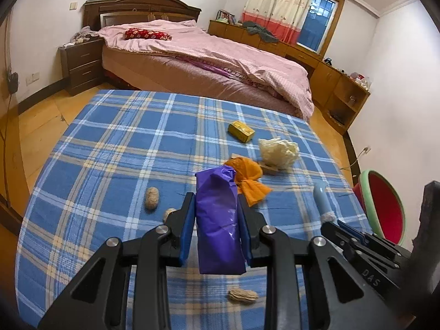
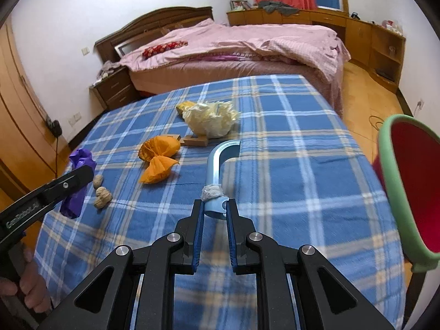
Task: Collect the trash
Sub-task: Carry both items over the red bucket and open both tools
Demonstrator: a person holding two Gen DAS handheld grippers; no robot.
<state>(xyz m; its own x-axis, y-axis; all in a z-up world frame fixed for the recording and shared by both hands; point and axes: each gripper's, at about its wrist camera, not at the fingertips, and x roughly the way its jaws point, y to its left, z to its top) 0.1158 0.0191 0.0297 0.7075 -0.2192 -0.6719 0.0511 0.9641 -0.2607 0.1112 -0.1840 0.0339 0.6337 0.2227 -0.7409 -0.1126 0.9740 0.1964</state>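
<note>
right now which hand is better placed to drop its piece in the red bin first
Right, probably. The right hand-held gripper is shut on the blue curved tube, and the red bin stands just beyond it at the table's right edge. The left hand-held gripper, shut on the purple bag, sits farther from the bin.

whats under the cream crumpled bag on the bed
A flat brown cardboard piece sticks out from under the cream bag; the yellow box sits behind it. How far the cardboard runs underneath is covered.
</note>
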